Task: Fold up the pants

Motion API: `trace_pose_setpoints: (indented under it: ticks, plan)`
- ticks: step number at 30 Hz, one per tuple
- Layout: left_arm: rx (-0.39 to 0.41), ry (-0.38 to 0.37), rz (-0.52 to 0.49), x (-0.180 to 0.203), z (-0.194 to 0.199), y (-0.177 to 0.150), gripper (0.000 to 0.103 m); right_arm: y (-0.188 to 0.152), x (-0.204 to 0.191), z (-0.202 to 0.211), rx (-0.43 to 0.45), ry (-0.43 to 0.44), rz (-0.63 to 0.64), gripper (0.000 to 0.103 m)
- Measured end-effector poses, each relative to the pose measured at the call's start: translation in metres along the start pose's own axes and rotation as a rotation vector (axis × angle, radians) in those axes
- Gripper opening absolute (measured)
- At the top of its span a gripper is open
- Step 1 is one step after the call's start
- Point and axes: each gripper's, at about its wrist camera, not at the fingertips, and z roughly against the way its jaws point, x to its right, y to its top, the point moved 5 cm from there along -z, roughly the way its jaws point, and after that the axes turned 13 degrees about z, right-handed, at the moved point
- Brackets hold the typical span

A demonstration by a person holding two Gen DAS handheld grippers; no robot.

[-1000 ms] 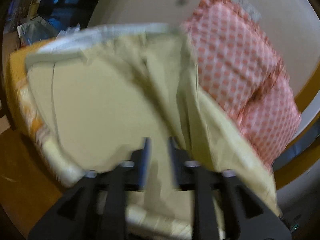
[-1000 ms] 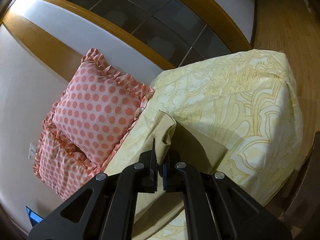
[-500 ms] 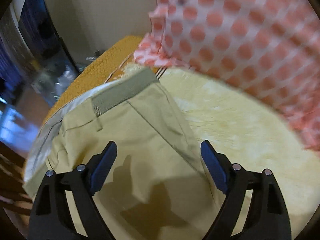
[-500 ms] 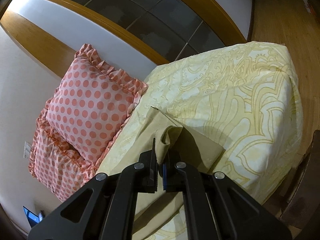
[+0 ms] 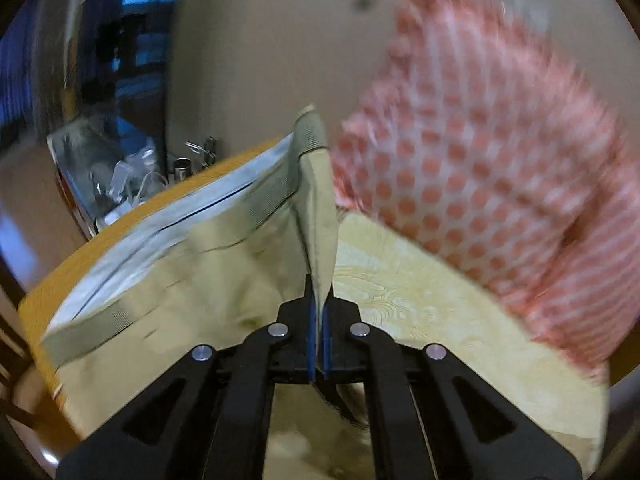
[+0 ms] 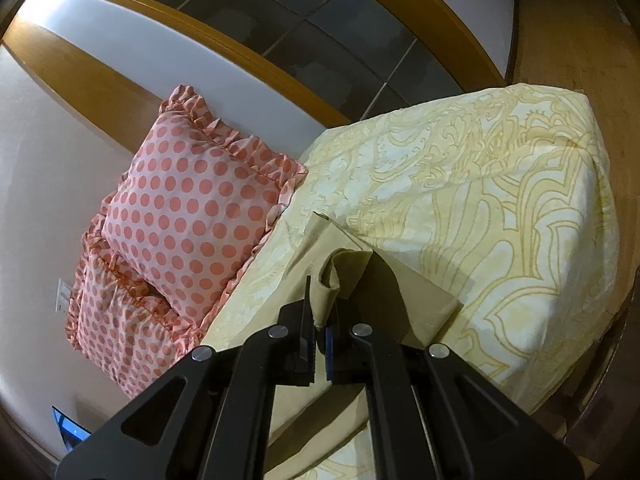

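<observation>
Khaki pants (image 5: 224, 280) lie on a bed with a yellow patterned cover (image 5: 432, 312). In the left wrist view the waistband end shows, and my left gripper (image 5: 319, 300) is shut on a raised fold of the pants beside the waistband. In the right wrist view the pants (image 6: 404, 300) show their leg end. My right gripper (image 6: 320, 320) is shut on a bunched fold of that leg fabric, lifted a little off the cover (image 6: 500, 208).
Two pink polka-dot pillows (image 6: 192, 208) lean against the wall at the head of the bed, close to the left gripper (image 5: 500, 184). The bed's far corner drops to a wooden floor (image 6: 568, 32). Clutter (image 5: 132, 176) sits past the bed's left edge.
My left gripper was open over the pants half a second ago and has now shut on a fold beside the waistband. My right gripper stays shut on the leg fabric, slightly shifted.
</observation>
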Motion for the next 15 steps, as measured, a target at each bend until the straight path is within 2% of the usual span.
trace_pose_setpoints:
  ticks: [2,4,7,8,11,15]
  plan:
    - [0.044,-0.031,0.046,-0.038,0.038,-0.007,0.001,0.0,0.0,0.0,0.001,0.001,0.0,0.003]
    - [0.036,-0.042,0.095,-0.076,0.054,-0.019,0.002,0.0,0.0,0.001,0.004,0.0,0.002,0.003]
    - [0.001,-0.006,0.148,-0.128,0.052,-0.041,0.002,-0.001,0.0,0.002,-0.003,-0.008,0.014,0.003]
    - [-0.034,0.005,0.173,-0.143,0.044,-0.049,0.002,-0.001,0.0,0.002,-0.005,-0.009,0.013,0.003]
    - [-0.106,0.023,0.218,-0.166,0.022,-0.072,0.002,-0.001,0.002,0.005,-0.012,-0.025,0.014,0.003]
    - [-0.106,0.004,0.222,-0.173,0.02,-0.082,0.003,-0.003,0.012,0.009,-0.025,-0.052,-0.005,0.003]
